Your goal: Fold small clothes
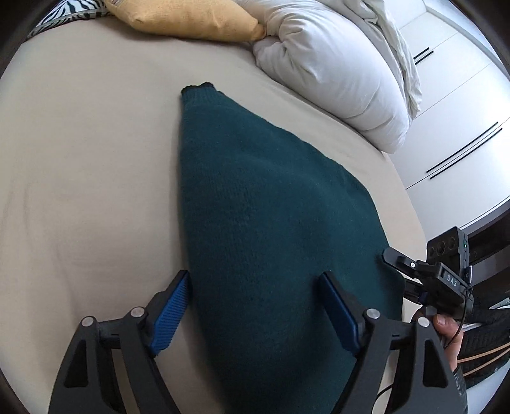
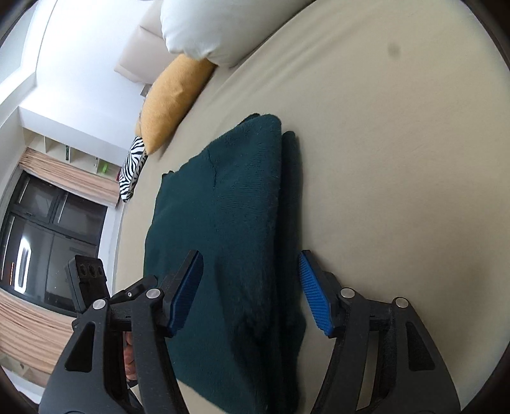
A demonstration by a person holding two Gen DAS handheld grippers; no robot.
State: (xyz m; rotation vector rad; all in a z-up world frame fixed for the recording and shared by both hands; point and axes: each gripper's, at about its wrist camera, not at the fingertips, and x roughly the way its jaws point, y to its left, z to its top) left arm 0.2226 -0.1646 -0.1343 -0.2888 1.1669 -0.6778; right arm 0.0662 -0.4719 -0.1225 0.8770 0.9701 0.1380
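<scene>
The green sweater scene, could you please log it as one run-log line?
green sweater: partly folded, flat on bed | left tool: open, over sweater | right tool: open, over folded edge | nothing gripped

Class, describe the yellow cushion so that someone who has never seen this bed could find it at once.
Start at the beige bed, then look to its far end, where the soft things are piled. The yellow cushion lies there between the white duvet and the zebra-striped pillow. It is the only plain mustard-coloured one.
</scene>
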